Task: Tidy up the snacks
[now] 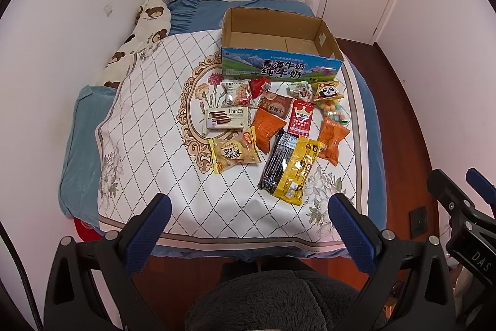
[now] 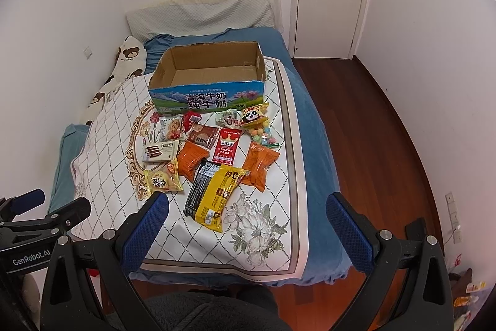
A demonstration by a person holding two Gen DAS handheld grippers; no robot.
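On the bed [image 1: 369, 101], bright crinkly snack packets [image 1: 272, 126] before open carton [image 1: 279, 51], both grippers' fingers [image 2: 145, 225] wide

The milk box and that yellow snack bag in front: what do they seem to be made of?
The milk box looks like corrugated cardboard: matte brown inside, ragged torn top edges, glossy printed front. The yellow snack bag looks like thin plastic film, probably laminated: it is shiny, crinkled, and catches highlights.

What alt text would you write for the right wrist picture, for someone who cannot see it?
A dozen or so snack packets lie scattered on a patterned cloth over a blue bed, in front of an empty open cardboard box. The right gripper hovers open near the bed's foot, holding nothing; the left gripper shows at the left edge.
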